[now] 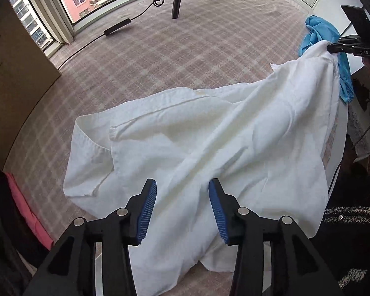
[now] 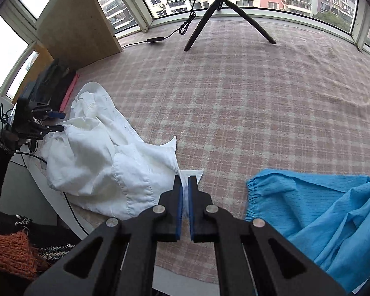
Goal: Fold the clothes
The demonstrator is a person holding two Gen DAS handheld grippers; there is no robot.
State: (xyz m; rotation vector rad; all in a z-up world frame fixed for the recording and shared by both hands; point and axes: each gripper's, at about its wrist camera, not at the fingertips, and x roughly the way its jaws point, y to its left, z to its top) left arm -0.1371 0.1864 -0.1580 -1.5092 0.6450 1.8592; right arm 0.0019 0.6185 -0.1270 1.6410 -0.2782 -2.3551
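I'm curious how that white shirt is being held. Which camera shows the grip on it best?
The right wrist view: its tool is shut on an edge of the white shirt, seen close up. The left wrist view shows that same tool only small and far off, lifting the shirt, while the left tool hangs open above it.

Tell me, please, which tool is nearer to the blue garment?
Right. The right tool, shut on the white shirt, sits beside the blue garment; the left tool is open across the shirt.

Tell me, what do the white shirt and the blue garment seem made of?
White shirt: likely cotton or linen weave, matte, with soft rumpled creases and stitched seams. Blue garment: thin, smoother, probably synthetic, with fine woven stripes, a faint sheen and an elastic gathered cuff.
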